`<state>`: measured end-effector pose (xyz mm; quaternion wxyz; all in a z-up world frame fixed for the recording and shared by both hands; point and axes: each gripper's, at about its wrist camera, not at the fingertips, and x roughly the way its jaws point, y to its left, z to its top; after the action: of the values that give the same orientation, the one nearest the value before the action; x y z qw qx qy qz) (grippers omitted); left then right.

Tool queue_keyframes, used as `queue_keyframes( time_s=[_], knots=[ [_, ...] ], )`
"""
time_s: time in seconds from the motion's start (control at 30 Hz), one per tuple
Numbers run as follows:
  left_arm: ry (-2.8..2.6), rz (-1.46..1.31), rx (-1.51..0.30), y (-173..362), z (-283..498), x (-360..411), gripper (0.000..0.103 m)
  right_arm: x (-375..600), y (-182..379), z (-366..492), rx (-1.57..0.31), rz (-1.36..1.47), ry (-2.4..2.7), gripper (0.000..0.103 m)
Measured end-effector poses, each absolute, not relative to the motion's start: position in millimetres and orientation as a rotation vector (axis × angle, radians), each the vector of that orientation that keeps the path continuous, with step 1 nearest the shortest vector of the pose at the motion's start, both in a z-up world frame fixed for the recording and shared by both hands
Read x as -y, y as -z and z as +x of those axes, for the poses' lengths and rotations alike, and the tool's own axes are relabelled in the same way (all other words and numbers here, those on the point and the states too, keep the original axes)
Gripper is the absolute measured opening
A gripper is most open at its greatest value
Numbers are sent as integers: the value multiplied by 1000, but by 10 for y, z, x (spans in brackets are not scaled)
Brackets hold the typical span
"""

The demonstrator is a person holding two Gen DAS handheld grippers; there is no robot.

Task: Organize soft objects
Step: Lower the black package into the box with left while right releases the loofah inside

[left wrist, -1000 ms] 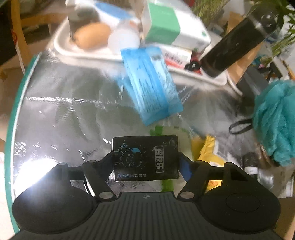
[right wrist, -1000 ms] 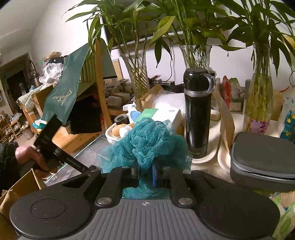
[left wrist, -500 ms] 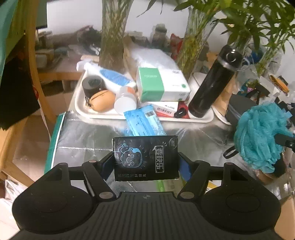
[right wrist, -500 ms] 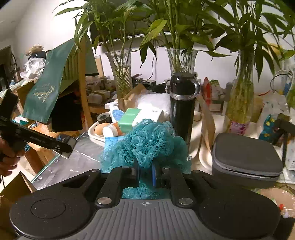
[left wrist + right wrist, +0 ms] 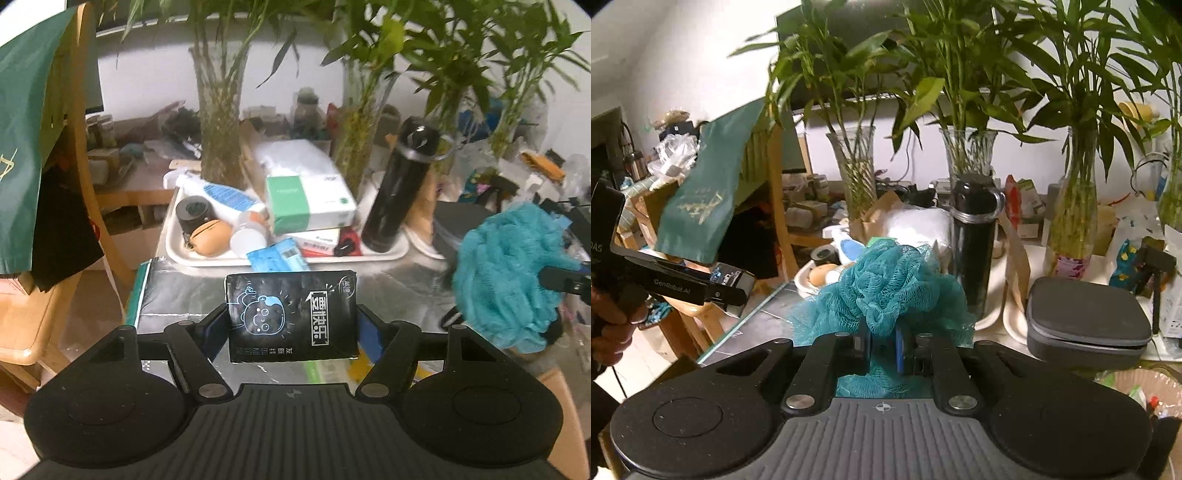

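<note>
Left hand-held gripper (image 5: 291, 328) clamped a black tissue pack (image 5: 291, 314); right hand-held gripper (image 5: 882, 349) pinched a teal bath pouf (image 5: 886, 291), both above the surface (image 5: 184, 291).

A lived-in home: bamboo vases (image 5: 853, 173), wooden chair (image 5: 44, 317), cluttered toiletries tray (image 5: 173, 247).

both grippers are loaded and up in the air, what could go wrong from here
The right gripper pinches only a fold of the teal mesh pouf, so the netting might slip free. The black tissue pack in the left gripper is held at its side edges and could squeeze out. The upright black flask nearby could get knocked over.
</note>
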<state>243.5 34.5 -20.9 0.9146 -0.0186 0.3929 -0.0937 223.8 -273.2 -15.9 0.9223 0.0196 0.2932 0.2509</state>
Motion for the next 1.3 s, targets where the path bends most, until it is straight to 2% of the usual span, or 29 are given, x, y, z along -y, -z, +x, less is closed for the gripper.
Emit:
queue_keyframes(
  time_s=[0.63, 0.83, 1.03, 1.1, 1.17, 1.3],
  knots=[
    [501, -158, -710, 124, 1639, -122, 70, 3089, -11, 1527, -535, 295, -609, 14],
    [553, -32, -704, 156, 1422, 48, 70, 3151, -90, 1293, -492, 317, -633, 14],
    [511, 148, -797, 373, 1366, 243, 71, 3110, -117, 1156, -484, 301, -649, 14],
    [509, 160, -830, 433, 1383, 237, 73, 3102, -125, 1129, -482, 302, -652, 14],
    [519, 148, -820, 428, 1365, 201, 80, 3094, -139, 1106, -477, 301, -657, 14],
    [545, 89, -754, 322, 1307, 105, 83, 3058, -151, 1082, -475, 294, -667, 14]
  ],
)
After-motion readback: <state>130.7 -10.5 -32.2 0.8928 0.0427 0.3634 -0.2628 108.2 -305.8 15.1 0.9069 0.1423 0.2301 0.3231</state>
